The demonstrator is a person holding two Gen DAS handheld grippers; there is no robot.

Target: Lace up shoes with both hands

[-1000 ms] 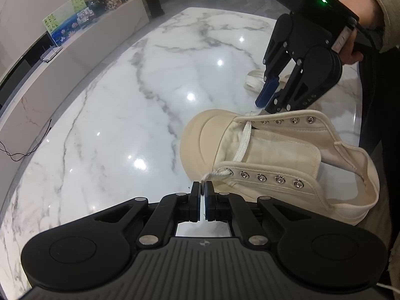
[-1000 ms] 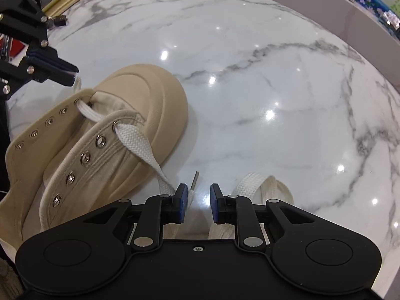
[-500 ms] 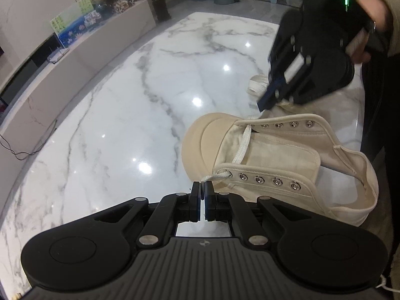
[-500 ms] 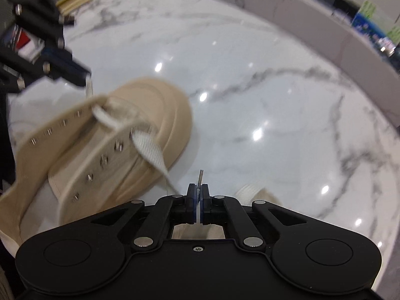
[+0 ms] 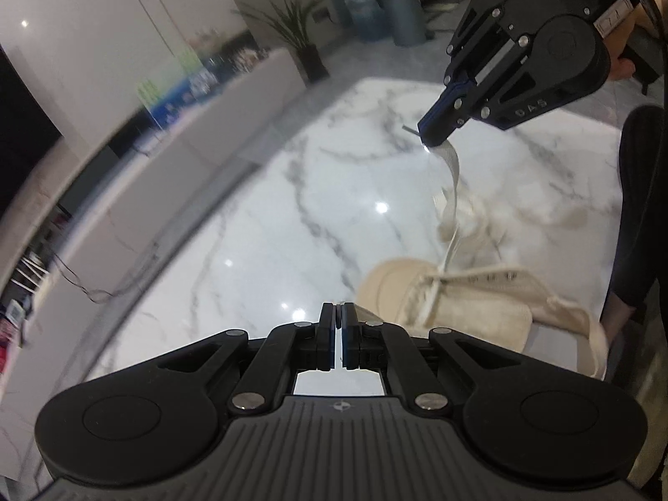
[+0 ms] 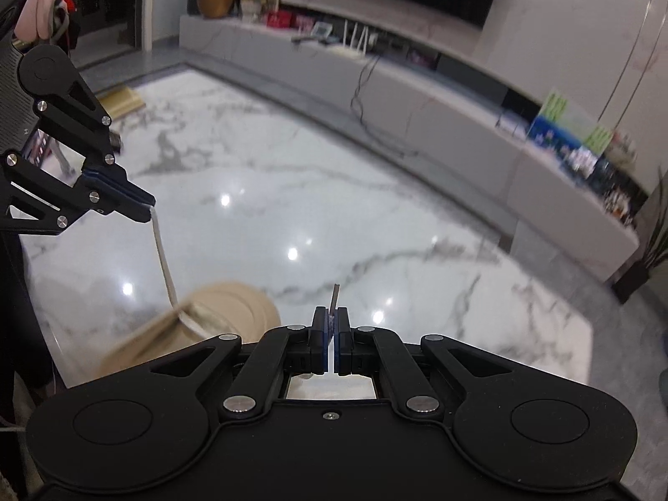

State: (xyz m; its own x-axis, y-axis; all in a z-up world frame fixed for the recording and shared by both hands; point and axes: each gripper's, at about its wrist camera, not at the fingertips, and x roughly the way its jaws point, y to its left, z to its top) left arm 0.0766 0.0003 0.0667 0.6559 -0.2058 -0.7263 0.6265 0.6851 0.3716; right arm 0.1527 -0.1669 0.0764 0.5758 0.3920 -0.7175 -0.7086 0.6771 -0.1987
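- The left hand-held gripper (image 5: 338, 317) has its jaws pressed together on one end of the shoelace (image 5: 453, 175); from the right wrist view that end runs down from its tips (image 6: 144, 208) to the shoe.
- The right hand-held gripper (image 6: 332, 327) is also pinched closed, gripping the lace's other end, whose aglet (image 6: 335, 294) sticks up just past its fingertips.
- In the left wrist view the right hand-held gripper (image 5: 434, 133) hangs high and ahead to the right, with the flat lace hanging from it down to the front eyelets.
- The cream canvas shoe (image 5: 467, 300) lies on the white marble table (image 5: 259, 250), below and just right of the left hand-held gripper, toe cap toward it; the shoe is blurred.
- A person's hand (image 5: 626, 67) shows behind the right hand-held gripper.
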